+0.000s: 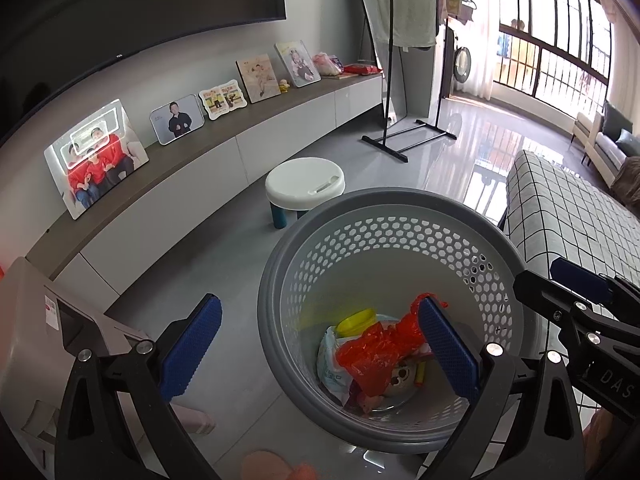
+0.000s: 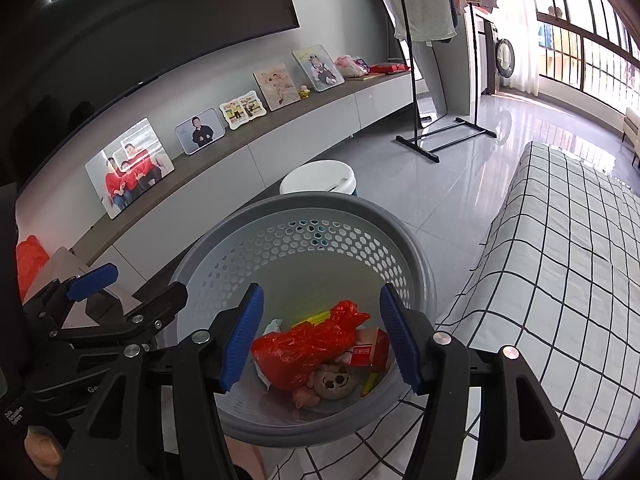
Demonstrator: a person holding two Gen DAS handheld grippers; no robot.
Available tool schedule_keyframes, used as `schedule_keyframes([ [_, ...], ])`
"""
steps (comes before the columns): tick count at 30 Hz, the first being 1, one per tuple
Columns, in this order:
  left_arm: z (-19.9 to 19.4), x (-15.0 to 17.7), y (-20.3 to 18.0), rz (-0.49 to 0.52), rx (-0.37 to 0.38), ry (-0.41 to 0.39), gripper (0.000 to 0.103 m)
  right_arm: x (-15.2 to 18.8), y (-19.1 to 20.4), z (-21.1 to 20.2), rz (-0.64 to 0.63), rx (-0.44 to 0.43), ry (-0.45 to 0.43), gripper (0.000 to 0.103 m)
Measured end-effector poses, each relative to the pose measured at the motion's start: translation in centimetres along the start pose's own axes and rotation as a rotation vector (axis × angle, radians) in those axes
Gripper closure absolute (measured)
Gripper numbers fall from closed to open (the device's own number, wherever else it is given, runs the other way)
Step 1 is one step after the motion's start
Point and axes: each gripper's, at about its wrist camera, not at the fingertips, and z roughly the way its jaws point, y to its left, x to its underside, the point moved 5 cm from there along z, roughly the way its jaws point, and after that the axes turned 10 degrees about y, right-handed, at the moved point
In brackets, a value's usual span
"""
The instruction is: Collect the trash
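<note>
A grey perforated waste basket stands on the floor beside a checked cloth. It also shows in the right wrist view. Inside lie a crumpled red plastic bag, a yellow item, a white packet and a small bear-face toy; the red bag and a red-white carton show from the right. My left gripper is open and empty, hovering over the basket's left rim. My right gripper is open and empty, directly above the basket's contents.
A white stool stands behind the basket. A checked cloth surface lies to the right. A low cabinet with photo frames runs along the left wall. A clothes rack stands further back. A box sits at the left.
</note>
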Motion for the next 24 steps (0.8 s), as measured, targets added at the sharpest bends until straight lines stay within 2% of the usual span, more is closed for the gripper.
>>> schedule_keyframes([
  [24, -0.18, -0.05, 0.23, -0.016, -0.003, -0.009, 0.006, 0.03, 0.15, -0.09, -0.005, 0.0, 0.001, 0.045],
])
